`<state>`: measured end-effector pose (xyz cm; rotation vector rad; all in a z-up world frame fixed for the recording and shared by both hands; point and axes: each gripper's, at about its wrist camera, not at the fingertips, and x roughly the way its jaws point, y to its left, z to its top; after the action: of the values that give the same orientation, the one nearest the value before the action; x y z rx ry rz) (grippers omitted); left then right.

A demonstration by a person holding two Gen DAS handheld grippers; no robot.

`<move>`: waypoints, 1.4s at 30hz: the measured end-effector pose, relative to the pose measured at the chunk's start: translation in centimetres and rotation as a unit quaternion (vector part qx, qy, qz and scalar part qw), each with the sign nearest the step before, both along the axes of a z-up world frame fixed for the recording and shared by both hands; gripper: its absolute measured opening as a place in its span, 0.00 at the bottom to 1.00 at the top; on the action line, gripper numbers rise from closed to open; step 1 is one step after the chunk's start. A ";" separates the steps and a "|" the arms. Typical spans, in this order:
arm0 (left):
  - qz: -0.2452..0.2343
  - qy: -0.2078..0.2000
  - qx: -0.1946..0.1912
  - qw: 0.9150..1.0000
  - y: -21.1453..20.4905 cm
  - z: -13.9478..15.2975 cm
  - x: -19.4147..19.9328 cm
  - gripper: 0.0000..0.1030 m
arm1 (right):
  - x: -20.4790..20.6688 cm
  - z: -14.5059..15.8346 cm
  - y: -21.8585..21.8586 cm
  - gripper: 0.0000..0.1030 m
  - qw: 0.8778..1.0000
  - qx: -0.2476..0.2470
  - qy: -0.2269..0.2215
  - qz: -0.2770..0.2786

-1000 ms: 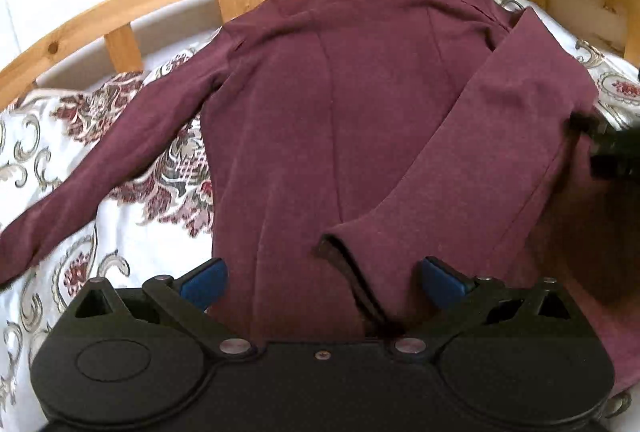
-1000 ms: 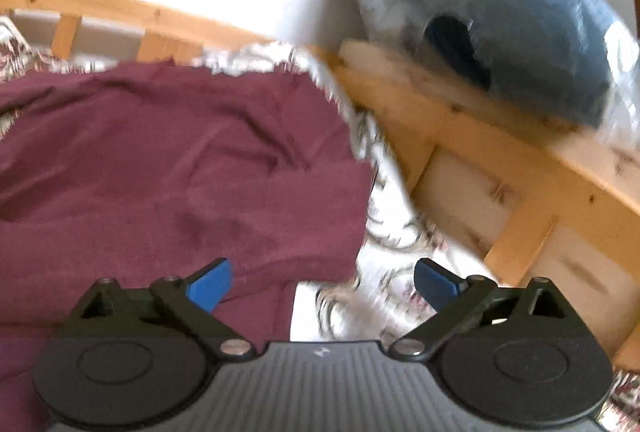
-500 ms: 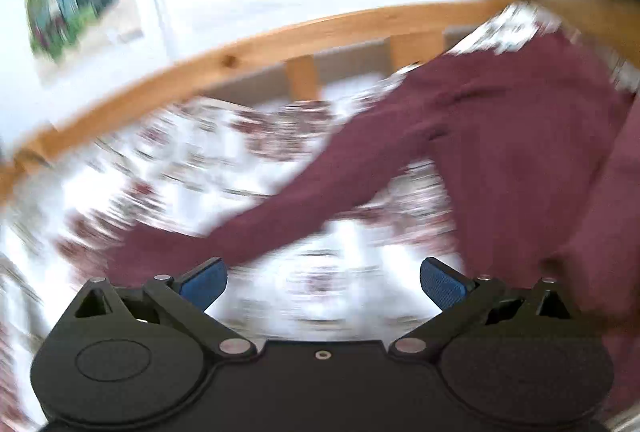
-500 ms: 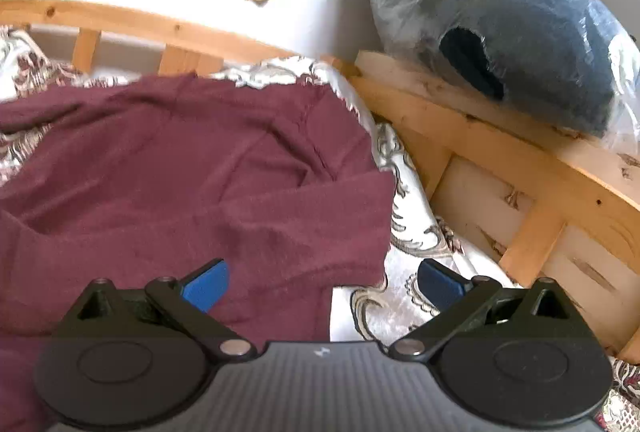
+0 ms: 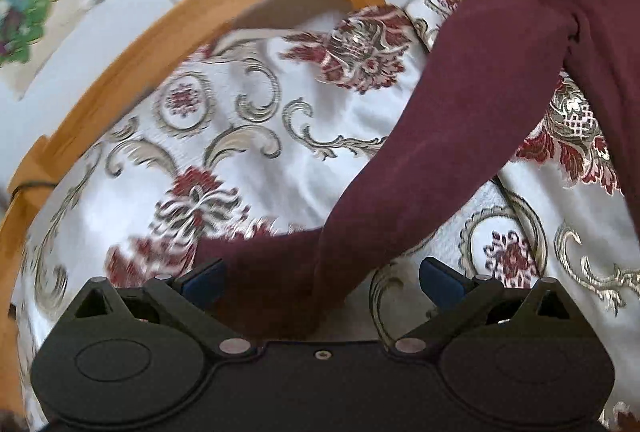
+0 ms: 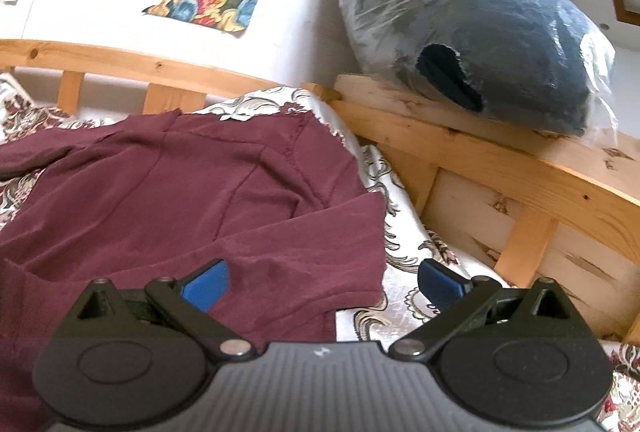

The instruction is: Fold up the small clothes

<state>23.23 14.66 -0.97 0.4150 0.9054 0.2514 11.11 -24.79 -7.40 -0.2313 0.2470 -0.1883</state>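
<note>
Swinging away from the shirt's body a second ago, the left tool (image 5: 320,282) now sits wide open and empty over the cuff of the maroon shirt (image 6: 180,200), whose left sleeve (image 5: 460,136) lies stretched leftward across the bed's patterned cover (image 5: 248,136). The right tool (image 6: 322,282), equally open, hovers by the already folded right sleeve. Judging so, the next move means closing on the cuff and carrying it rightward. A pine bed rail (image 5: 168,32) borders the cover; a bagged bundle (image 6: 480,32) rests far right.

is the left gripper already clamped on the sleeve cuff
No, the left gripper is open, its blue pads apart on either side of the maroon sleeve.
</note>
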 end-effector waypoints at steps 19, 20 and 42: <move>0.045 0.140 -0.057 0.987 0.7 1.4 2.9 0.02 | -1.6 1.0 0.2 1.00 0.999 0.034 -0.027 -0.018; 0.049 0.144 -0.059 0.987 0.4 2.3 2.8 0.02 | -1.7 1.2 0.2 1.00 0.999 0.038 -0.028 -0.016; -0.155 0.176 -0.204 0.951 -22.8 10.9 2.1 0.01 | -4.7 4.3 -2.9 1.00 0.903 0.231 0.034 0.361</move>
<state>25.33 -8.11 9.98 0.2112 1.1933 -0.3071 6.42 -27.64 -3.14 0.1548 0.2545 0.6161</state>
